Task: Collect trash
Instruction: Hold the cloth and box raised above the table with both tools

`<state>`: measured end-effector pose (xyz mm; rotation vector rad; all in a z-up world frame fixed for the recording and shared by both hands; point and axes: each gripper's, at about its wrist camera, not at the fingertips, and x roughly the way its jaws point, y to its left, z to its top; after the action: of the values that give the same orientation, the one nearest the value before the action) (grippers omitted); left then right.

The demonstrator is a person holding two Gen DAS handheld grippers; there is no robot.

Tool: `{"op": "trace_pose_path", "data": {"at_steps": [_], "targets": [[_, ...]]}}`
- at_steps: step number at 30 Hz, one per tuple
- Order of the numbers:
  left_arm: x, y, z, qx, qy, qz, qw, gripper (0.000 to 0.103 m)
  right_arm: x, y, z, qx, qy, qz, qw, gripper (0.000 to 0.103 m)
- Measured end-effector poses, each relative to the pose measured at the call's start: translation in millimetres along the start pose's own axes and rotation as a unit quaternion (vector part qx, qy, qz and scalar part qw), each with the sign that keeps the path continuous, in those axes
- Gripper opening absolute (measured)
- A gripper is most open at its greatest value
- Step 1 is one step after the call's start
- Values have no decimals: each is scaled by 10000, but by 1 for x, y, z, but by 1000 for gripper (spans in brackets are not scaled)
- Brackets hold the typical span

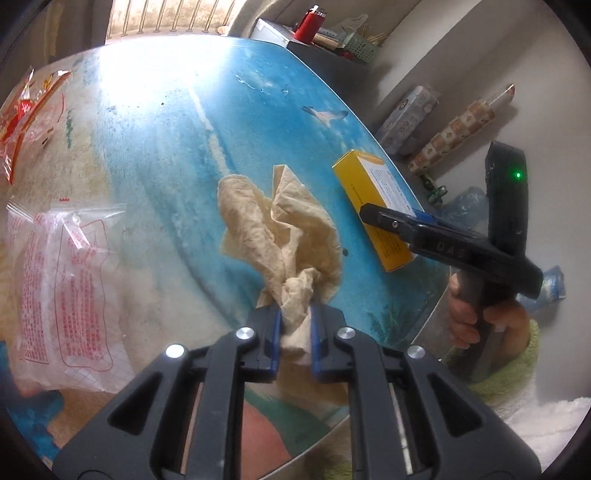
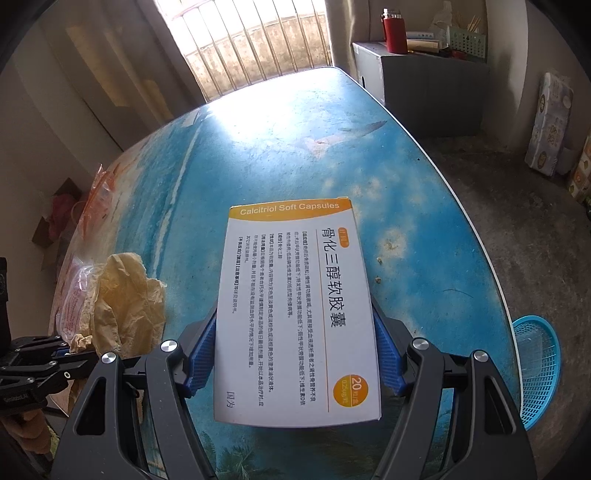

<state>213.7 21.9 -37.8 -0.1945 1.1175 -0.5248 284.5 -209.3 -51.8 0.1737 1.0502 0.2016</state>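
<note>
My left gripper (image 1: pixel 294 334) is shut on a crumpled beige tissue (image 1: pixel 280 225) that hangs over the blue beach-print table (image 1: pixel 166 147). The tissue also shows in the right wrist view (image 2: pixel 122 299). My right gripper (image 2: pixel 295 354) is shut on a white and yellow medicine box (image 2: pixel 295 314), its blue pads (image 2: pixel 203 354) against both long sides. In the left wrist view the box (image 1: pixel 373 206) sits near the table's right edge with the right gripper (image 1: pixel 406 225) on it.
Clear plastic bags with red print (image 1: pixel 62 288) lie at the table's left, with another wrapper (image 1: pixel 29 114) farther back. A blue mesh basket (image 2: pixel 535 369) stands on the floor right of the table. A cabinet with a red bottle (image 2: pixel 394 29) is at the far right.
</note>
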Motion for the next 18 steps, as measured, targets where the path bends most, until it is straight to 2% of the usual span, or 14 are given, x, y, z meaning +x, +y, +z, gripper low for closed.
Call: {"op": "trace_pose_path", "data": {"at_steps": [1,3,6,13,18], "targets": [[2,-4,1,135,21,111,9998,11,0,0,0,0,2,3,10000,70],[4,-10,-1,348,97,195,9992,18,0,0,0,6,2,9,10000,70],[8,-20,-2,716,117,513,9960,27,0,0,0,7,-5,16,10000,70],[20,-30,-5,1078,250,1047,9883,27,0,1,-1,-50,-19,-14,10000,70],[37,-33,2,1112,275,1140,9869,27,0,1,-1,-72,-33,-12,10000,70]]}}
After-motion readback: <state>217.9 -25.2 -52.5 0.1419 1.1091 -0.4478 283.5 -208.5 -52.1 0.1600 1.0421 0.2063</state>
